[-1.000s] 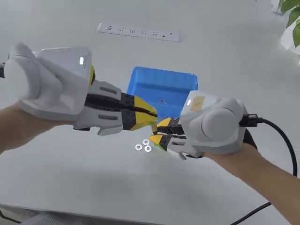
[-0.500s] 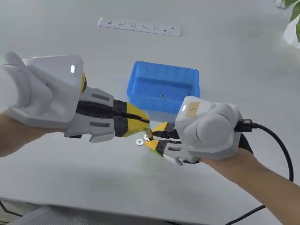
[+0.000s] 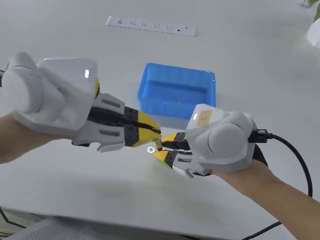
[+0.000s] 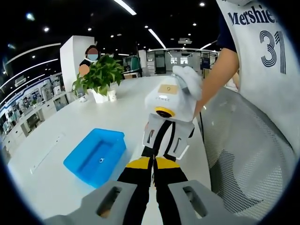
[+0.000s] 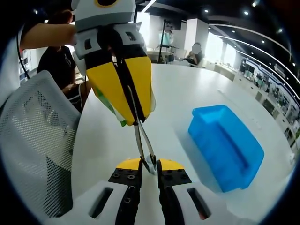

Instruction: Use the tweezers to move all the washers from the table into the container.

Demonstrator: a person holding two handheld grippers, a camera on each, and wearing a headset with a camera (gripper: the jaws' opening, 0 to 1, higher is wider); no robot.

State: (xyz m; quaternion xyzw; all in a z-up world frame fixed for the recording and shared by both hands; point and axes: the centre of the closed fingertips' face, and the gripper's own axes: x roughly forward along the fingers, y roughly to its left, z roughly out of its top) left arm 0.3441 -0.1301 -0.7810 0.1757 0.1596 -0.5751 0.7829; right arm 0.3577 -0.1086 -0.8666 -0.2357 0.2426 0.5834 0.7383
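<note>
At the centre of the head view the left gripper (image 3: 156,131) is clenched on slim metal tweezers (image 5: 139,133), whose tips reach into the narrow gap of the right gripper (image 3: 163,146); whether its jaws press them I cannot tell. A small silver ring washer (image 3: 151,149) lies on the white table (image 3: 240,55) just beside those tips, below the blue rectangular plastic container (image 3: 165,92) at upper centre

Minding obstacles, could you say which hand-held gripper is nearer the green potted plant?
Right: from the green potted plant, the right hand-held gripper comes first, the left hand-held gripper beyond it.
</note>
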